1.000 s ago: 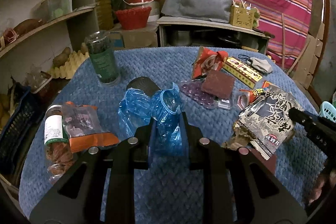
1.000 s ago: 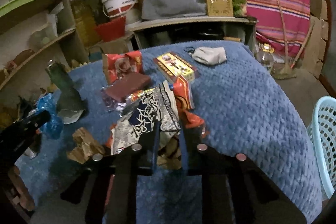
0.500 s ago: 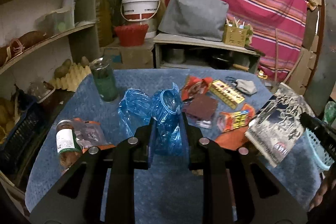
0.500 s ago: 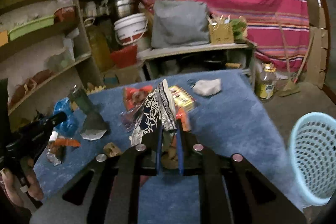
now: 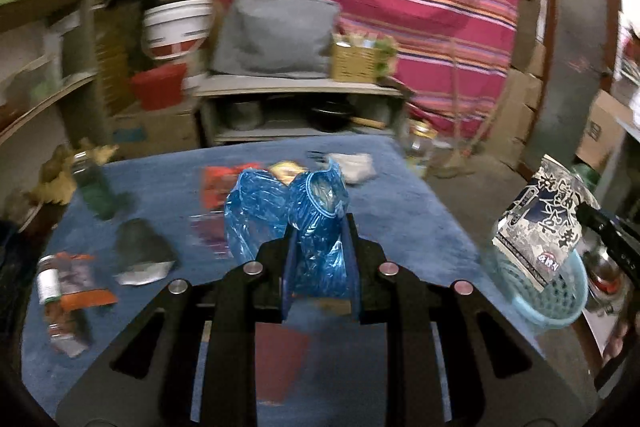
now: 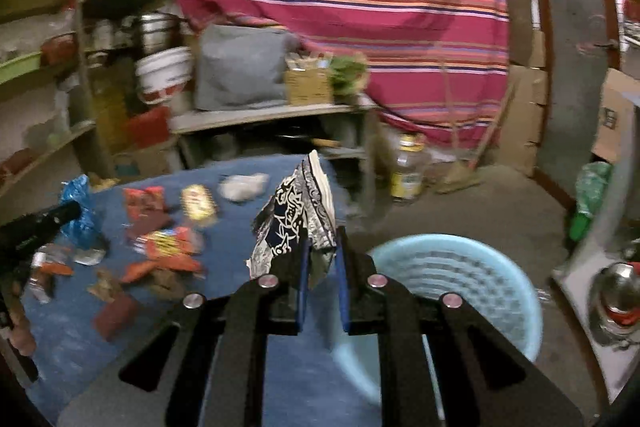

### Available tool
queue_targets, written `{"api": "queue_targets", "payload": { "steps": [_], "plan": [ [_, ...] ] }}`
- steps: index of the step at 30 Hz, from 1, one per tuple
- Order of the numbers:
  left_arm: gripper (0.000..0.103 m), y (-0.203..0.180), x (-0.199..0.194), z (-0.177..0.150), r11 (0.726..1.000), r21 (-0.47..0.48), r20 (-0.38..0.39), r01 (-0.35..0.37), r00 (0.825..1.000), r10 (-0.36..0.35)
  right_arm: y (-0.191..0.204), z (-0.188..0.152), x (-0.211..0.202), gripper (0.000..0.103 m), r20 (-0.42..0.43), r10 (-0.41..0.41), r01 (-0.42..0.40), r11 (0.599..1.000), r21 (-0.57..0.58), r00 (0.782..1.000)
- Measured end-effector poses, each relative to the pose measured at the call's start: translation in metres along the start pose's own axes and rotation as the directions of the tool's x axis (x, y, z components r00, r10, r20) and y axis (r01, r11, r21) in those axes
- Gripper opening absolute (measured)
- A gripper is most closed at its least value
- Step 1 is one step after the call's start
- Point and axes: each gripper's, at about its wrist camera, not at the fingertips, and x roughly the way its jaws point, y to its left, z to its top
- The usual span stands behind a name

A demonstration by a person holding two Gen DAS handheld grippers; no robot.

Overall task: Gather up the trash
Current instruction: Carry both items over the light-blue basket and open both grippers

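The left gripper [image 5: 320, 247] is clamped on a crumpled blue plastic bag [image 5: 288, 215], which bulges up and to 10 o'clock from between its fingers, held above the blue textured tablecloth [image 5: 400, 219]; the right gripper [image 6: 320, 259] pinches the lower edge of a black-and-white printed snack wrapper [image 6: 298, 215], which stands up from the jaws towards 12 o'clock; in the left wrist view that same wrapper [image 5: 540, 227] hangs at 3 o'clock, directly over a light blue plastic basket [image 5: 536, 303] that sits on the floor just beside the table's right edge; in the right wrist view the basket [image 6: 460, 267] lies at 4 o'clock of the fingertips, with the wrapper up and to the left of its rim; other litter remains on the cloth; a red snack packet [image 6: 144, 199] and a yellow packet [image 6: 198, 203] lie at 10 o'clock in the right wrist view, with an orange-red wrapper [image 6: 168, 243] nearer and a brown flat piece [image 6: 114, 315] at 8 o'clock; in the left wrist view a small labelled jar [image 5: 50, 281] lies on its side at 9 o'clock, a dark green glass jar [image 5: 94, 187] stands at 10 o'clock, and a grey crumpled cloth [image 5: 352, 165] rests near the far edge at 12 o'clock; the picture is motion-blurred, so finer print cannot be read.
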Motion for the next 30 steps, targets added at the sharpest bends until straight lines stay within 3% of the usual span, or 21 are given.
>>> {"api": "queue_targets", "payload": {
  "steps": [5, 9, 14, 25, 27, 30],
  "plan": [
    [0.02, -0.07, 0.023, -0.005, 0.993, 0.045, -0.043, 0.108, 0.993, -0.106, -0.057, -0.008, 0.002, 0.013, -0.041, -0.108, 0.109, 0.994, 0.008, 0.993],
    [0.02, -0.122, 0.043, -0.01, 0.976, 0.066, -0.088, 0.209, 0.975, -0.203, -0.089, -0.017, 0.006, 0.013, -0.072, -0.167, 0.167, 0.986, 0.001, 0.983],
    [0.02, -0.178, 0.063, -0.016, 0.951, 0.121, -0.121, 0.283, 0.955, -0.269, -0.117, -0.027, 0.013, 0.013, -0.098, -0.2, 0.204, 0.979, 0.031, 0.975],
    [0.023, -0.243, 0.101, -0.019, 0.916, 0.17, -0.18, 0.365, 0.925, -0.335, -0.158, -0.041, 0.023, 0.013, -0.126, -0.233, 0.246, 0.965, 0.096, 0.964],
    [0.026, -0.248, 0.106, -0.019, 0.912, 0.169, -0.193, 0.375, 0.92, -0.342, -0.159, -0.041, 0.024, 0.013, -0.13, -0.237, 0.25, 0.963, 0.098, 0.963],
    [0.041, -0.25, 0.109, -0.017, 0.913, 0.161, -0.195, 0.375, 0.919, -0.343, -0.157, -0.041, 0.026, 0.013, -0.133, -0.24, 0.253, 0.963, 0.089, 0.962]
  ]
}}
